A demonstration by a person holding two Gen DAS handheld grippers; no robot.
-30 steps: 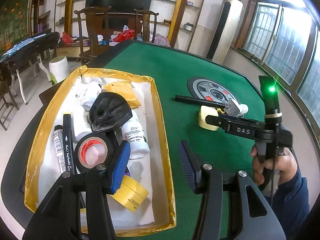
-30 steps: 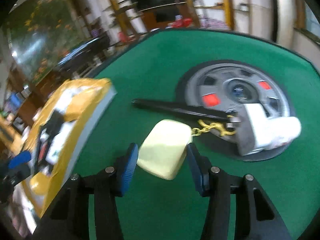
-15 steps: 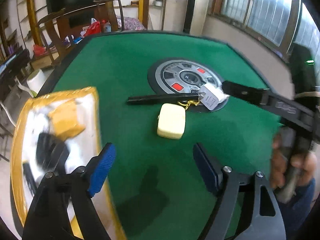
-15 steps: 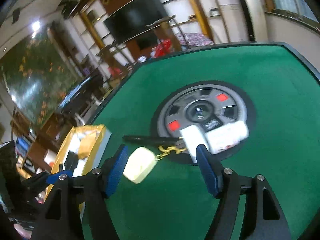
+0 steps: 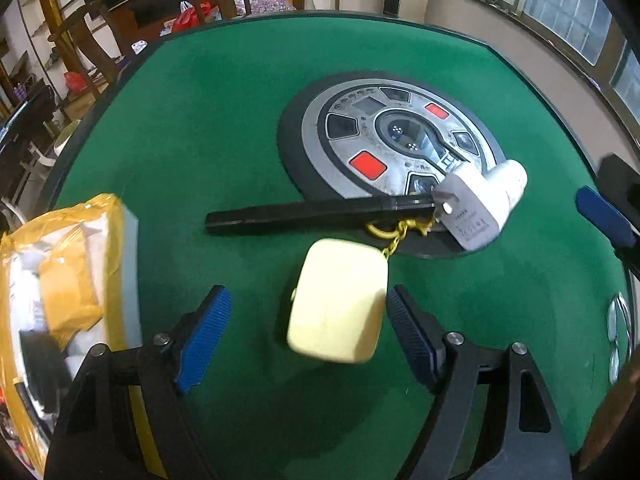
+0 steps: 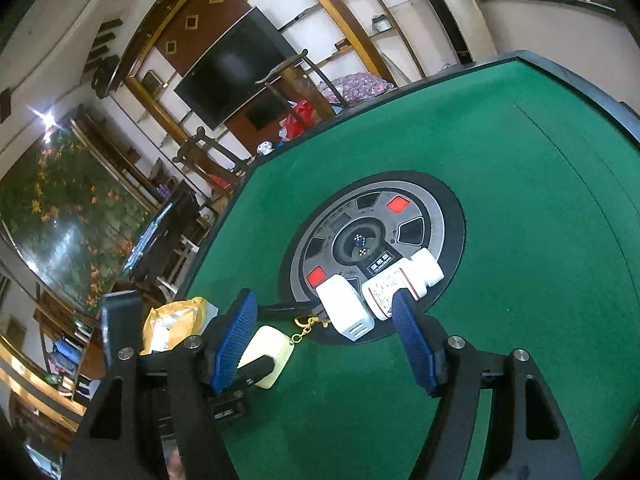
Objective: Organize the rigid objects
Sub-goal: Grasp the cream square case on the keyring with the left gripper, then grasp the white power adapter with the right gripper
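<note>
A cream case (image 5: 338, 300) on a gold chain (image 5: 396, 234) lies on the green felt between the pads of my left gripper (image 5: 308, 338). That gripper is open: its right pad sits close to the case and its left pad stands well apart. Beyond the case are a black stick (image 5: 312, 214), a white adapter (image 5: 468, 212) and a white bottle (image 5: 508, 178). My right gripper (image 6: 324, 344) hovers open and tilted, with nothing between its pads. The adapter (image 6: 346, 306) and the bottle (image 6: 404, 284) lie just past its fingertips, and the case (image 6: 268, 350) is at its left.
A yellow-lined box (image 5: 96, 208) holding several items stands at the left table edge. The round grey panel (image 5: 344, 148) fills the table's middle. Chairs and a dark screen (image 6: 236, 68) stand beyond the far edge. One blue pad of the right gripper (image 5: 604, 216) shows at the right.
My left gripper swung from over the box to the cream case and its jaws widened. My right gripper opened, left the case, pulled back upward and rolled.
</note>
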